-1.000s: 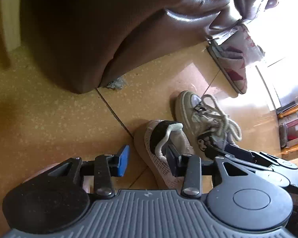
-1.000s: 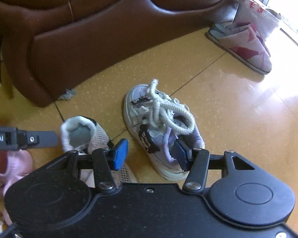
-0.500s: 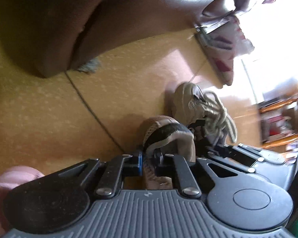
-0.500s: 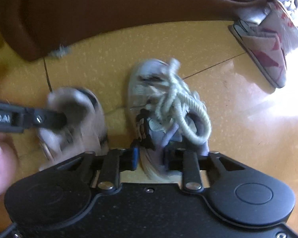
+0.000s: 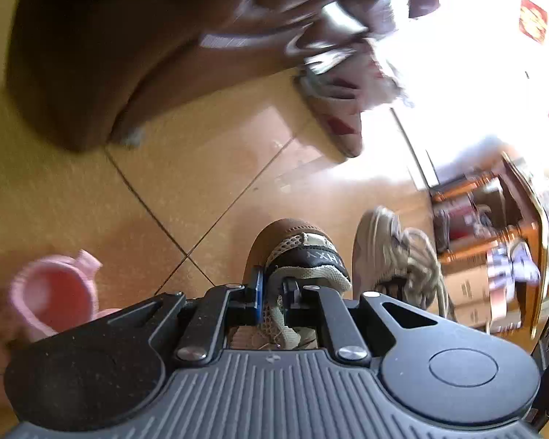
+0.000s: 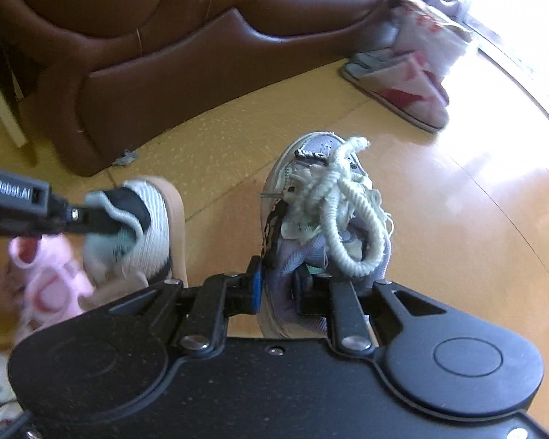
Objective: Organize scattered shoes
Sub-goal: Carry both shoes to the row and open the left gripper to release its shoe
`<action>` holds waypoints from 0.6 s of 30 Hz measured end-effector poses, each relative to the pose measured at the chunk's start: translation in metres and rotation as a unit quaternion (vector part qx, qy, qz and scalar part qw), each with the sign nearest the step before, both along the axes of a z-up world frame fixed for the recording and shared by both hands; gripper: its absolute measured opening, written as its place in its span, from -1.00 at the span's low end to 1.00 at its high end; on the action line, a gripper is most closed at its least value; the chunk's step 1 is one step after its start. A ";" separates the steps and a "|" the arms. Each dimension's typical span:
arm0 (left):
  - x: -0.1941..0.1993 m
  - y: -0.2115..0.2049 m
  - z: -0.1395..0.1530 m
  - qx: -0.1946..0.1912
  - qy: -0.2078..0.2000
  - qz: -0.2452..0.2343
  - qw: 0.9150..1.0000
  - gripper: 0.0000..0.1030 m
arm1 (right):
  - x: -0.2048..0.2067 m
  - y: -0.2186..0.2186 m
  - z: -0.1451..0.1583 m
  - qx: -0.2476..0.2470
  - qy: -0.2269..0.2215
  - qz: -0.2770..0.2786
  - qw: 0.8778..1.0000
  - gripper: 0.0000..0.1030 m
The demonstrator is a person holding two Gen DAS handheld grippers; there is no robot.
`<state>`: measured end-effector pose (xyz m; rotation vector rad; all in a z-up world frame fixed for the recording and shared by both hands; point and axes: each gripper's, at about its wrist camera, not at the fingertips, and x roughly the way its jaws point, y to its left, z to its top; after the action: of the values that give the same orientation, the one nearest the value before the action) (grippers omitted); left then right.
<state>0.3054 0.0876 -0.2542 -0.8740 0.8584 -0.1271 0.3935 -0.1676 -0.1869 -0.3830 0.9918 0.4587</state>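
My left gripper (image 5: 274, 294) is shut on the heel collar of a small white mesh shoe with a tan sole (image 5: 296, 252) and holds it off the floor. It also shows in the right wrist view (image 6: 142, 226), hanging from the left gripper (image 6: 102, 216). My right gripper (image 6: 276, 287) is shut on the heel of a small lilac sneaker with thick white laces (image 6: 325, 205), lifted above the floor. That sneaker shows in the left wrist view (image 5: 395, 252) beside the mesh shoe.
A brown leather sofa (image 6: 201, 36) stands behind on the yellow tiled floor (image 6: 457, 201). Patterned slippers (image 6: 402, 87) lie by its right end. Pink baby shoes (image 6: 51, 274) lie at the left. A wooden shelf unit (image 5: 494, 237) is at the right.
Both grippers closed on their shoes about half a second ago and have since lifted them off the floor; the views have shifted and are blurred.
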 end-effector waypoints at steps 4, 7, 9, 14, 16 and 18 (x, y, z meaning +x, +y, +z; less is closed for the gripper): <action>-0.041 0.030 0.062 0.064 -0.037 -0.045 0.996 -0.81 | -0.058 -0.013 0.031 0.012 0.004 -0.026 1.000 -0.69; -0.064 0.051 0.088 0.104 -0.044 -0.070 0.991 -0.81 | -0.102 -0.016 0.046 0.024 0.009 -0.041 0.999 -0.68; -0.086 0.069 0.104 0.137 -0.043 -0.090 0.986 -0.81 | -0.129 -0.017 0.053 0.038 0.012 -0.051 0.998 -0.68; -0.144 0.105 0.106 0.200 -0.004 -0.151 0.968 -0.81 | -0.198 -0.013 0.061 0.066 0.026 -0.067 0.995 -0.69; -0.160 0.109 0.098 0.212 0.012 -0.176 0.961 -0.81 | -0.231 -0.012 0.057 0.074 0.038 -0.077 0.994 -0.68; -0.169 0.108 0.084 0.220 0.028 -0.205 0.953 -0.82 | -0.249 -0.013 0.053 0.085 0.046 -0.091 0.991 -0.68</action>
<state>0.1360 0.1955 -0.1700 -0.2758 1.0642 -0.2624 0.1446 -0.1801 -0.1342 -0.1175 1.0589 0.3937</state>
